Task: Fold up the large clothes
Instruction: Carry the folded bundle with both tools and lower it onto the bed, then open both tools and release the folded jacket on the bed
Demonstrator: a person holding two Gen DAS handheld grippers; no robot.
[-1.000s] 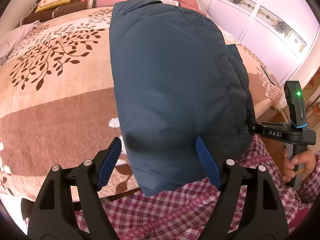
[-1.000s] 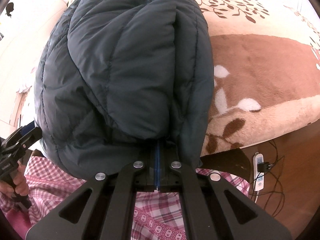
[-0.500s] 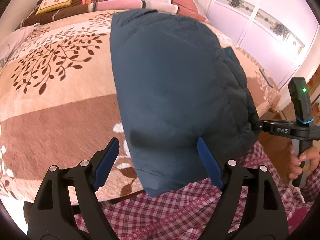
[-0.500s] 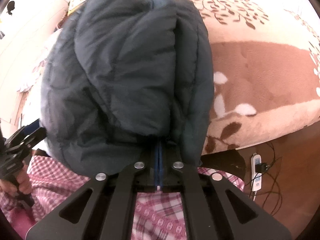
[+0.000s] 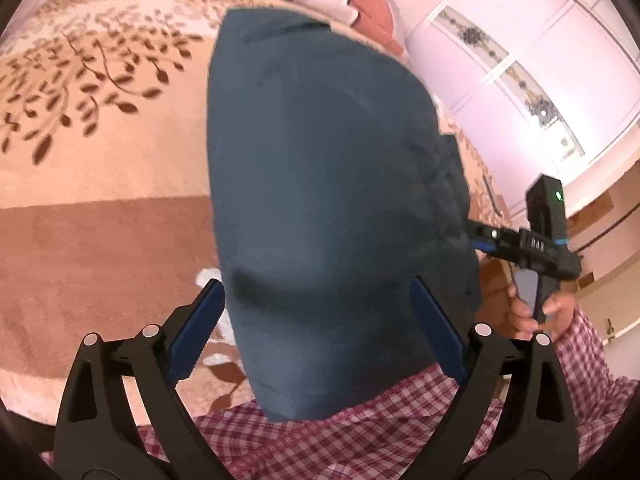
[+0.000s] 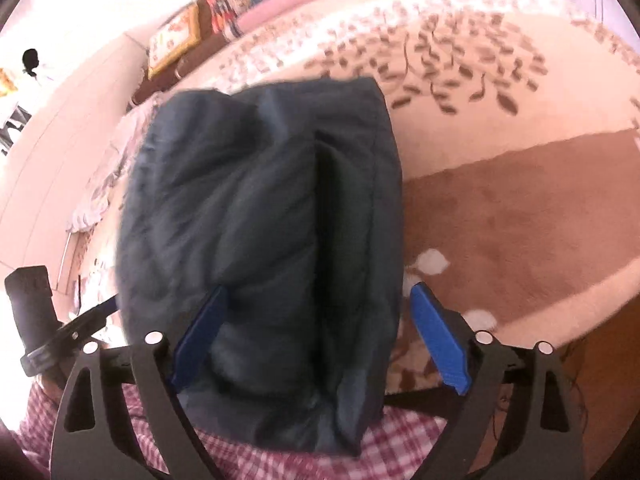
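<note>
A dark blue padded jacket (image 5: 320, 200) lies folded into a thick bundle at the near edge of the bed, hanging over onto my checked lap. My left gripper (image 5: 316, 316) is open, its blue fingers on either side of the bundle's near end. My right gripper (image 6: 320, 320) is open too, jaws wide around the jacket (image 6: 272, 220) from the other side. The right gripper also shows in the left wrist view (image 5: 480, 240) at the jacket's right edge.
The bed carries a beige and brown blanket (image 5: 100, 200) with a leaf pattern. Pillows (image 6: 224, 12) lie at the head. White wardrobe doors (image 5: 520, 60) stand to the right. A checked garment (image 5: 360, 432) covers my lap below the grippers.
My right gripper has opened and let go of the jacket; it was shut on it before. The jacket has settled lower on the bed. My left gripper stays open.
</note>
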